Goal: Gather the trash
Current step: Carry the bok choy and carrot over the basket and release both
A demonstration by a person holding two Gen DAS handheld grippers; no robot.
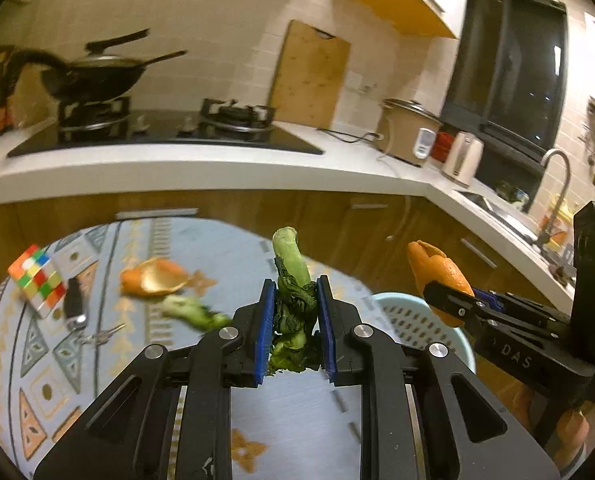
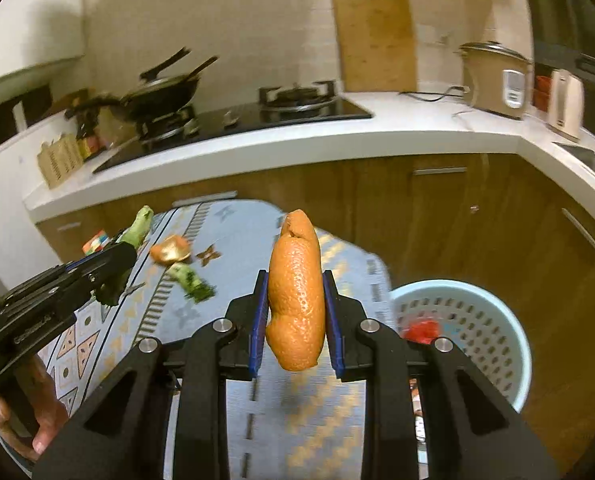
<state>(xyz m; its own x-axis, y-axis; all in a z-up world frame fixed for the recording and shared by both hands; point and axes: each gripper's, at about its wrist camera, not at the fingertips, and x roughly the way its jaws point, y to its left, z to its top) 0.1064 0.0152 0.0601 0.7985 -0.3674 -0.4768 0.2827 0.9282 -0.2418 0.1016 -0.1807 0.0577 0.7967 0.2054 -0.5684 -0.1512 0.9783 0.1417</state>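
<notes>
The left hand-held gripper [image 1: 295, 320] is pinched tight on a green veggie scrap [image 1: 293, 280]. The scrap sticks up btw the blue pads [image 1: 266, 332] and is up in the air above the patterned cloth [image 1: 25, 360].

The right hand-held gripper [image 2: 296, 308] is squeezed on a big orange peel [image 2: 295, 292], w/ the peel standing up btw its two sides. It is held up off the cloth, just left of the light blue basket [image 2: 493, 344]. The basket sits low beside the cloth, in front of the wood cabinet doors [image 2: 437, 208]. Something red [image 2: 419, 330] lies inside it; can't tell what.

On the cloth lie more bits: another orange peel [image 1: 155, 278] & a second green scrap [image 1: 193, 312], close to each other. Farther left are a color cube [image 1: 37, 280], a black key fob [image 1: 73, 304] & keys [image 1: 101, 336].

Behind, a white counter [image 1: 177, 168] has a stove [image 1: 165, 132] w/ a black wok [image 1: 89, 76] on it.
</notes>
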